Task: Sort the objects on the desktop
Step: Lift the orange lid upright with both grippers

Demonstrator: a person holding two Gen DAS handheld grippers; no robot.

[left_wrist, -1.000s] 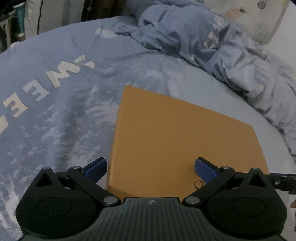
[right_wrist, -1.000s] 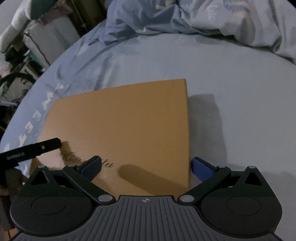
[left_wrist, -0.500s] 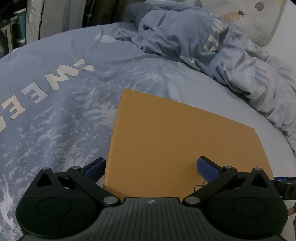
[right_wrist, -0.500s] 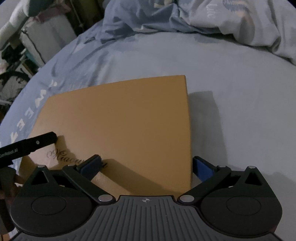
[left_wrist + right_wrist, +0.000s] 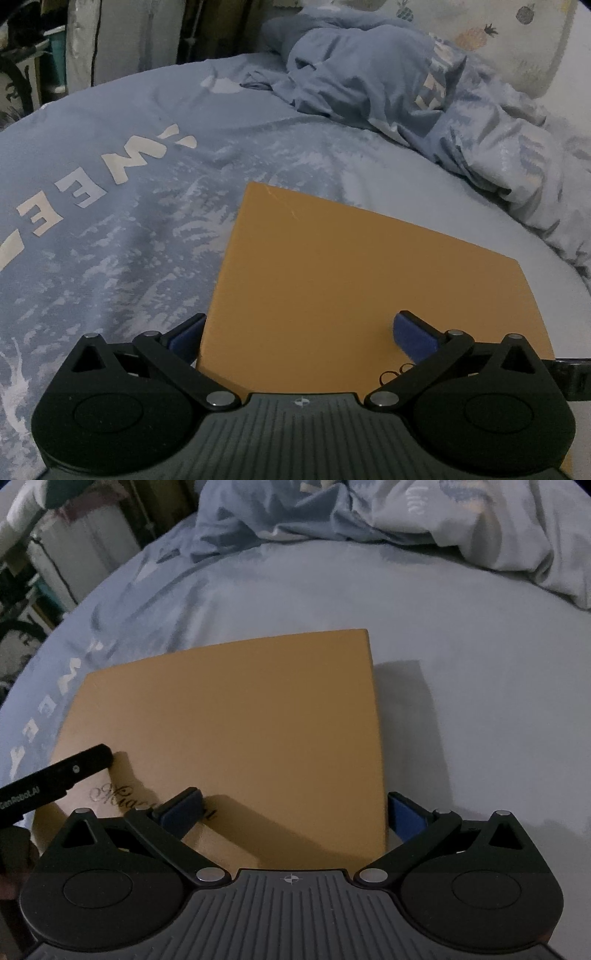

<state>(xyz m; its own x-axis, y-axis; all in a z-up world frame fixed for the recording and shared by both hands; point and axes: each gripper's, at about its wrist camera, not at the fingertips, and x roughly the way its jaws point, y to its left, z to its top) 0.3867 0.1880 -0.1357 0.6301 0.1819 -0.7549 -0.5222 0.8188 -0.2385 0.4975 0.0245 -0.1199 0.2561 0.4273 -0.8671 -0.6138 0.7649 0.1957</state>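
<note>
In the left wrist view the orange box (image 5: 369,280) fills the lower centre of the frame, lying flat on the bed (image 5: 110,221). The left gripper (image 5: 301,334) has its fingers spread wide and holds nothing: the left finger (image 5: 186,332) sits just off the box's left edge over the sheet, the right finger (image 5: 413,336) over the box top, whether touching it I cannot tell.

In the right wrist view the same box lies at lower centre, with script lettering (image 5: 122,794) near its lower left corner. The right gripper (image 5: 297,810) is likewise wide open and empty, straddling the box's right edge: left finger (image 5: 183,808) above the lid, right finger (image 5: 404,816) just beyond the edge.

The bed carries a blue sheet with pale letters at left. A crumpled duvet (image 5: 424,110) lies heaped at upper right, well apart from the box. Dim shelving and clutter (image 5: 44,572) fill the upper left.
</note>
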